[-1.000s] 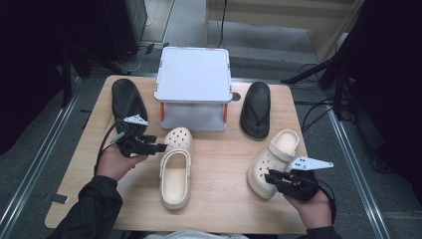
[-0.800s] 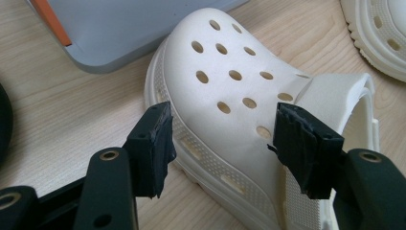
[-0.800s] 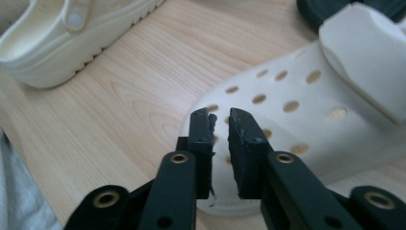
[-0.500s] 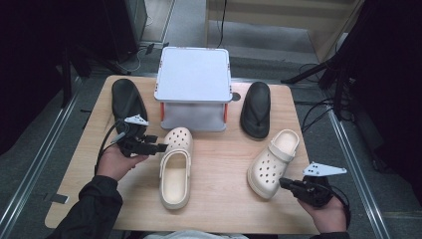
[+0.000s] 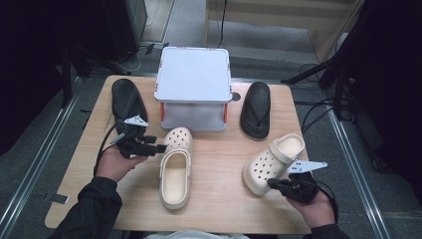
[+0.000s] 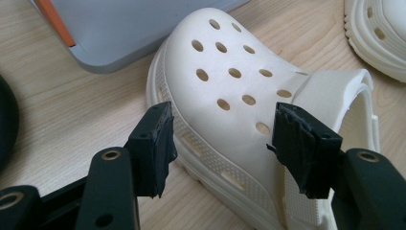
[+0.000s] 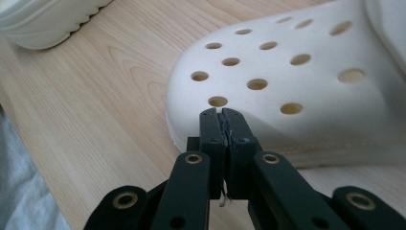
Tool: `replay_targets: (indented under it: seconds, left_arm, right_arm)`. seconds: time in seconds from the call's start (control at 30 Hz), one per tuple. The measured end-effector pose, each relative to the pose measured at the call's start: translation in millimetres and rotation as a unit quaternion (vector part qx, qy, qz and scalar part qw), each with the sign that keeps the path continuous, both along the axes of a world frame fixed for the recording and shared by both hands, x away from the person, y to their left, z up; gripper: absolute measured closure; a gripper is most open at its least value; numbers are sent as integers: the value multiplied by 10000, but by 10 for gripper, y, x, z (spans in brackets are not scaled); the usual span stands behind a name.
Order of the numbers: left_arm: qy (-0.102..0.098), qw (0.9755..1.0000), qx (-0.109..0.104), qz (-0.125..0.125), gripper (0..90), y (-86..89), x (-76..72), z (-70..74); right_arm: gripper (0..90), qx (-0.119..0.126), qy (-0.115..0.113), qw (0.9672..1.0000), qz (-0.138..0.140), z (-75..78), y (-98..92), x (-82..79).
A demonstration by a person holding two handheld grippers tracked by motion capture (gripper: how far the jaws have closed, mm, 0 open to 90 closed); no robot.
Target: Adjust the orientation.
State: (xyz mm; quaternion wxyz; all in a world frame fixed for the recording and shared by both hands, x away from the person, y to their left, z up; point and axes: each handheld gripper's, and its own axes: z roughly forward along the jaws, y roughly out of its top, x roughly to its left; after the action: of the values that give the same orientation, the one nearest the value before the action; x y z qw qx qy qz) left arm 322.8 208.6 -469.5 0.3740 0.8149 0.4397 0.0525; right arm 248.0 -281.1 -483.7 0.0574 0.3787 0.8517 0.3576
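While the person's left gripper (image 5: 160, 148) hovers at the toe of the left cream clog (image 5: 175, 169), its jaws stand released, spread to either side of the perforated toe in the left gripper view, and I cannot tell whether the pads touch it. That clog lies near the middle of the wooden table (image 5: 219, 209), toe toward the grey lidded box (image 5: 194, 84) and just in front of it. The right gripper (image 5: 272, 183) sits by the toe of the right cream clog (image 5: 272, 162), which lies slanted near the table's right front. Its jaws have just been closing and are now clenched together with nothing between them, tips just short of the clog's toe. One black sandal (image 5: 127, 102) lies left of the box, another black sandal (image 5: 256, 108) right of it.
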Motion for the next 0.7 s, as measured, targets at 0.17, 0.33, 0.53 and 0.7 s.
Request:
replay_targets:
  seconds: [0.17, 0.33, 0.53, 0.7]
  left_arm:
    - [-6, 10000, 4, 12, 405, 14, -41, 5]
    - [-26, 10000, 21, 36, 407, 27, -69, -2]
    - [-31, 10000, 29, 76, 408, 47, -114, -7]
    - [-36, 9999, 65, 123, 407, 78, -160, -14]
  right_arm:
    - [896, 11, 3, 9999, 114, -3, 116, 72]
    - [900, 22, 6, 9999, 162, -4, 194, 161]
    - [900, 85, 72, 9998, 191, -8, 287, 290]
    - [900, 59, 49, 9997, 218, -8, 396, 415]
